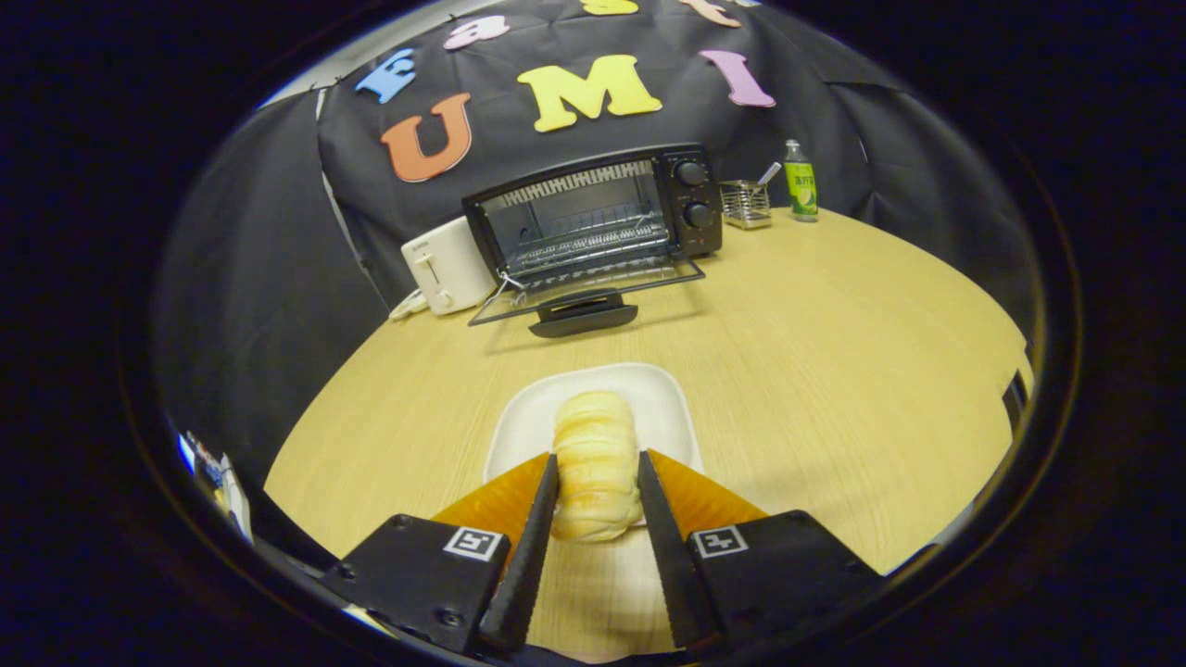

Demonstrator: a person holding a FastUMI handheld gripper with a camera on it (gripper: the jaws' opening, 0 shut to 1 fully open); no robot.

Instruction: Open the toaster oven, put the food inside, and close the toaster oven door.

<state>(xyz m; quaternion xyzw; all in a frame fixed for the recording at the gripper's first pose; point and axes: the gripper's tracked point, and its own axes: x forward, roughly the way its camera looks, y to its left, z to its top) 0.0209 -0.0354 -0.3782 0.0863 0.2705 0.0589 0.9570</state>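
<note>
Gripping one bread roll (596, 463), tool (598, 482) seemingly.

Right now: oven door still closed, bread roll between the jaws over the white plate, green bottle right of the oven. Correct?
Not quite. The gripper view shows the toaster oven door already open, folded down flat onto the table. The rest holds: the bread roll sits between the jaws of the gripper over the white plate, and the green bottle stands right of the oven.
</note>
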